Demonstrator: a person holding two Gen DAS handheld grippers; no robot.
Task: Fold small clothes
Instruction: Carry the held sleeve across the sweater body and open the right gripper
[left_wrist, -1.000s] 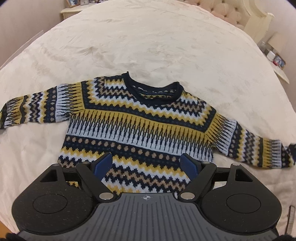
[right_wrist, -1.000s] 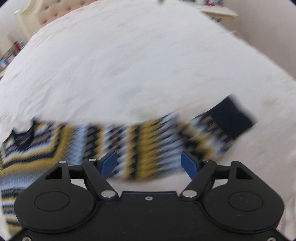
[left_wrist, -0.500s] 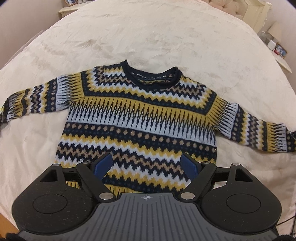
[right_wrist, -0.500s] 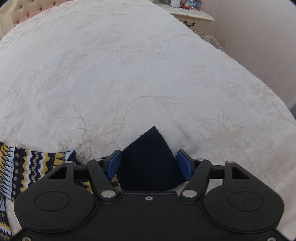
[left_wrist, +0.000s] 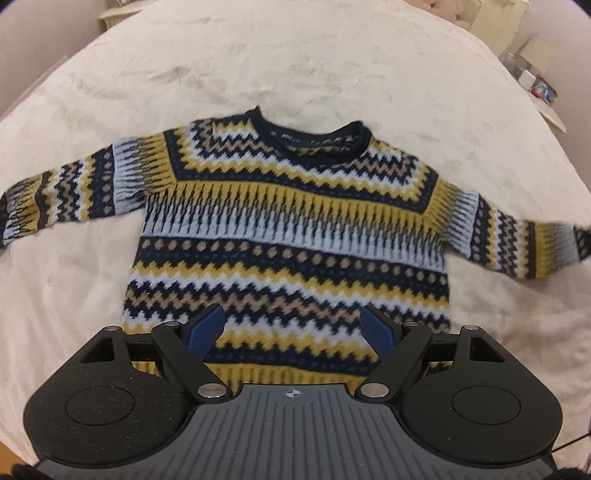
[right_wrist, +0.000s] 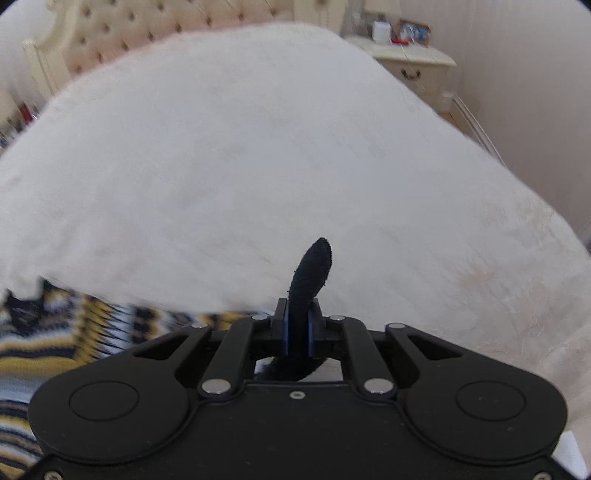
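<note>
A small knitted sweater with navy, yellow, white and tan zigzag bands lies flat, front up, on a cream bedspread, sleeves spread to both sides. My left gripper is open and empty, hovering over the sweater's hem. My right gripper is shut on the navy cuff of the sweater's right sleeve, which sticks up between the blue pads. Part of the sweater body shows blurred at the left of the right wrist view.
The bed has a tufted cream headboard. A cream nightstand with small items stands at the right of the bed. Another small table with clutter is at the far right in the left wrist view.
My right gripper closed on the sleeve cuff, which was lying flat between its open fingers before. My left gripper drew back a little toward the hem, staying open.
</note>
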